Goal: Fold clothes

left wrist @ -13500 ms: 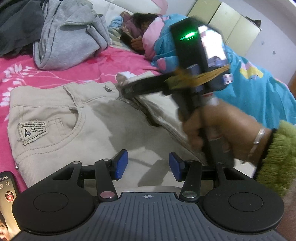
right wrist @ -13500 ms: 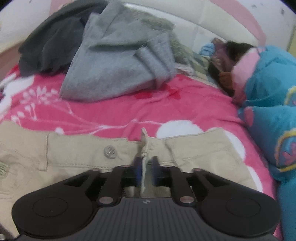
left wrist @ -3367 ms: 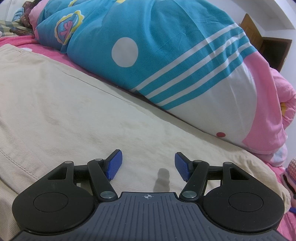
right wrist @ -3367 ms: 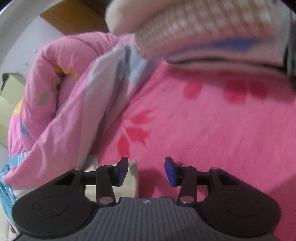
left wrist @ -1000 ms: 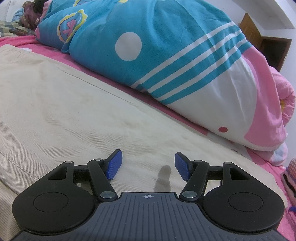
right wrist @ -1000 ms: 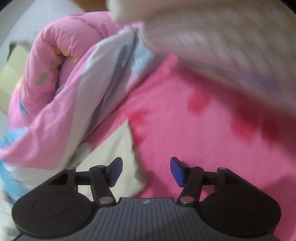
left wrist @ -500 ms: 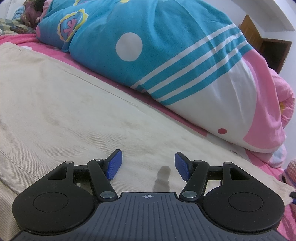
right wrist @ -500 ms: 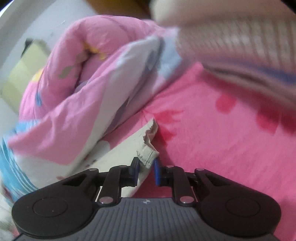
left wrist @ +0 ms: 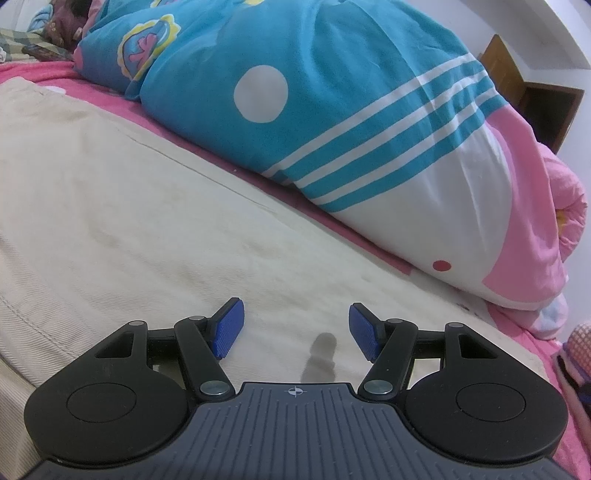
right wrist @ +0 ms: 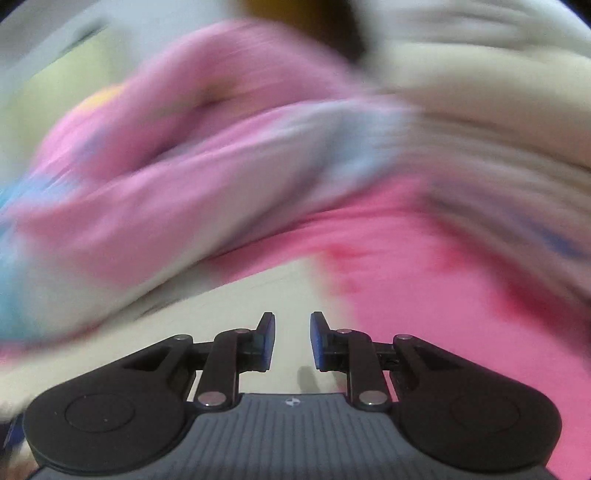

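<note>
Left wrist view: the left tongs (left wrist: pixel 293 328) occupy the lower centre of the frame, jaws standing wide with nothing between the blue pads (left wrist: pixel 228 328). Beneath and ahead of them lie the beige trousers (left wrist: pixel 110 221), spread flat on the bed and filling the left and centre of the frame; the pads hang just over the cloth and are not pressed on it. A strip of pink bedsheet (left wrist: pixel 325 218) runs diagonally along the far edge of the trousers. Beyond it, across the upper right, lies a bulky quilt (left wrist: pixel 332 110), turquoise with white stripes and a white dot, turning white and pink toward the right. At the upper left corner a person's head (left wrist: pixel 70 11) shows at the quilt's end. A brown wooden door (left wrist: pixel 532 96) stands at the upper right edge.

Right wrist view, heavily blurred: the right tongs (right wrist: pixel 291 343) sit at lower centre, jaws narrow and opening. A beige end of the trousers (right wrist: pixel 258 295) lies directly under and ahead of them, in the lower centre-left; no cloth is seen gripped between the pads. Pink bedsheet (right wrist: pixel 424 295) fills the right, a pink quilt roll (right wrist: pixel 184 166) the upper left, and a pale, indistinct fabric mass (right wrist: pixel 498 110) the upper right.
</note>
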The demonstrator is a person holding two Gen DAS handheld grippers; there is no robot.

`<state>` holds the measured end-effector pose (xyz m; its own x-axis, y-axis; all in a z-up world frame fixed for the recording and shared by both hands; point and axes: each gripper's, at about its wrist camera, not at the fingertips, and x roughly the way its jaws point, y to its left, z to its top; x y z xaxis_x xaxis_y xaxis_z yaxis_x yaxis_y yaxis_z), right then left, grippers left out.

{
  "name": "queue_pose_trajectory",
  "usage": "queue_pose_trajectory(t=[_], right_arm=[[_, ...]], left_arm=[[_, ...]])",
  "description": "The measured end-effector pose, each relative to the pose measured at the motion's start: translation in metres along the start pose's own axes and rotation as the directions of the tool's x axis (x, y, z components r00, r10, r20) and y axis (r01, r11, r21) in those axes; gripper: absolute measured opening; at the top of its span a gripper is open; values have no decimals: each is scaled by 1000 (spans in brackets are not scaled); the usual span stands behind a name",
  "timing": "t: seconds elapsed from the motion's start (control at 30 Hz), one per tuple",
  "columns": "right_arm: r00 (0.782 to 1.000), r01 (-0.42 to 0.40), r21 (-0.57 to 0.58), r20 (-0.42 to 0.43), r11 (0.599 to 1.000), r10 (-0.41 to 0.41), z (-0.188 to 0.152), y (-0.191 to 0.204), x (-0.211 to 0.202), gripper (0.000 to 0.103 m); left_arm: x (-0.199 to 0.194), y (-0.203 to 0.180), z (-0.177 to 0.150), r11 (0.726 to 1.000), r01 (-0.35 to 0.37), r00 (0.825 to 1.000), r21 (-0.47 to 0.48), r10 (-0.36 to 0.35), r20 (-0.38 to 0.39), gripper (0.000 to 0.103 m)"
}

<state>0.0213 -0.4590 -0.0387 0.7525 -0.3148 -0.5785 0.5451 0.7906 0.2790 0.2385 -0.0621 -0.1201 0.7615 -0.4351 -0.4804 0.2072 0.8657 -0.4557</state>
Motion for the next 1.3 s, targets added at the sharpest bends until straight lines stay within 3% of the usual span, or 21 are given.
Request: queue_pose_trajectory(t=[0.03, 0.1, 0.17, 0.23, 0.3, 0.37, 0.43, 0.5, 0.57, 0.6, 0.7, 0.8, 0.9, 0.97, 1.03, 1.07, 1.13, 1.2, 1.27, 1.3], right_arm=[[997, -71, -84, -40, 994, 68, -5, 27, 12, 23], [978, -197, -262, -115, 945, 172, -21, 82, 33, 23], [963, -268, -461, -158, 846, 219, -46, 127, 45, 23], [947, -322, -613, -207, 721, 247, -68, 164, 55, 22], [940, -340, -645, -240, 685, 241, -75, 160, 61, 23], [949, -311, -577, -227, 755, 218, -63, 123, 59, 22], [979, -182, -487, -172, 854, 111, -43, 63, 50, 22], [991, -42, -382, -130, 923, -9, -23, 3, 41, 22], [987, 80, -257, -116, 963, -113, -5, -49, 27, 0], [987, 84, -224, -116, 971, -113, 1, -56, 19, 0], [987, 140, -317, -26, 938, -156, 13, -24, 2, 2], [998, -35, -381, -60, 924, 12, 10, 40, 24, 3], [978, -205, -453, -128, 867, 165, 2, 106, 52, 3], [959, -278, -513, -196, 812, 205, -12, 138, 78, 5], [959, -279, -555, -210, 784, 192, -17, 141, 92, 10], [964, -259, -559, -203, 788, 173, -15, 134, 97, 10], [985, -154, -507, -148, 848, 90, 7, 89, 99, 11], [994, 1, -384, -102, 923, -43, 32, 20, 99, 11], [983, 145, -232, -79, 962, -167, 52, -50, 86, 8], [970, 216, -171, -74, 961, -231, 58, -77, 77, 20]], left_arm=[[0, 0, 0, 1000, 1, 1000, -2, -1, 1, 63], [1, 1, -1, 1000, 5, 1000, -7, -5, 5, 63], [1, 2, 0, 1000, 10, 1000, -13, -10, 7, 63], [2, 3, 0, 1000, 13, 1000, -17, -13, 9, 63], [2, 3, -1, 1000, 14, 1000, -16, -13, 10, 63], [1, 4, 0, 1000, 15, 1000, -18, -15, 9, 63], [0, 3, 0, 1000, 15, 1000, -19, -15, 8, 63], [0, 2, 0, 1000, 12, 1000, -15, -12, 6, 63], [-1, 2, 1, 1000, 7, 1000, -15, -7, 3, 63], [-1, 2, 1, 1000, 7, 1000, -16, -7, 2, 63], [-1, 2, 1, 1000, 6, 1000, -17, -6, 1, 63], [-1, 2, 1, 1000, 8, 1000, -16, -8, 3, 63], [-1, 1, 0, 1000, 14, 1000, -13, -14, 7, 66], [-1, 1, -1, 1000, 21, 1000, -14, -20, 8, 67], [-2, 2, -1, 1000, 25, 1000, -17, -25, 9, 68], [-2, 3, -1, 1000, 26, 1000, -17, -26, 9, 68], [-2, 2, 0, 999, 27, 1000, -18, -27, 9, 68], [-2, 2, 0, 999, 27, 1000, -20, -27, 9, 69], [-5, 0, 2, 999, 28, 999, -20, -28, 17, 72], [-8, -1, 3, 999, 29, 999, -19, -29, 27, 74]])
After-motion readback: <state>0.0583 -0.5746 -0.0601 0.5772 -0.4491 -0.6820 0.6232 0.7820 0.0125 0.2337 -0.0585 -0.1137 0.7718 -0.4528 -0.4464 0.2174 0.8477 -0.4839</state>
